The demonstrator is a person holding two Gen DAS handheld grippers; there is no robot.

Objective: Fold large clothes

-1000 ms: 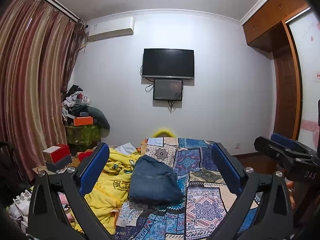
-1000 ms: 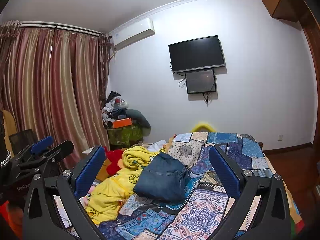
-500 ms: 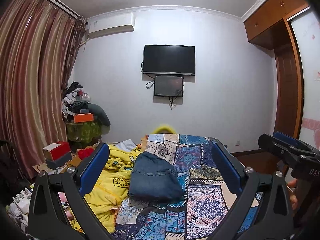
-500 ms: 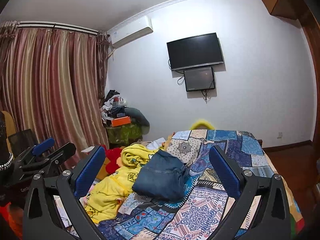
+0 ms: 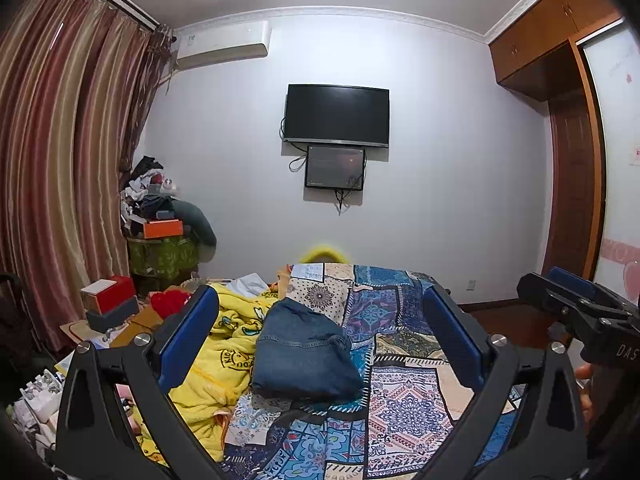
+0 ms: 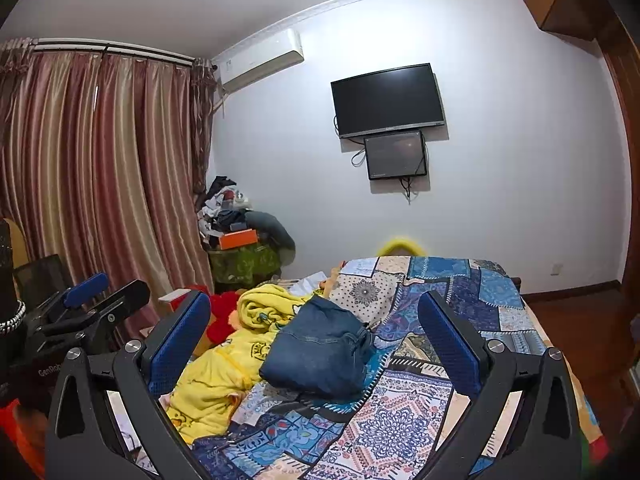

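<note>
Denim garment, bundled ahead of both wide-open, empty claws, left gripper and right gripper, looks heavy, limp, best pinched along a seamed edge.

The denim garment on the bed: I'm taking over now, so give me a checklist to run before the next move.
1. Left gripper jaws open, nothing held: ok.
2. Right gripper jaws open, nothing held: ok.
3. Denim garment lying on the patchwork quilt, ungrasped: ok.
4. Garment folded into a compact bundle: ok; neatness underneath: cannot tell.
5. Yellow blanket crumpled beside it, not folded: not ok.
</note>
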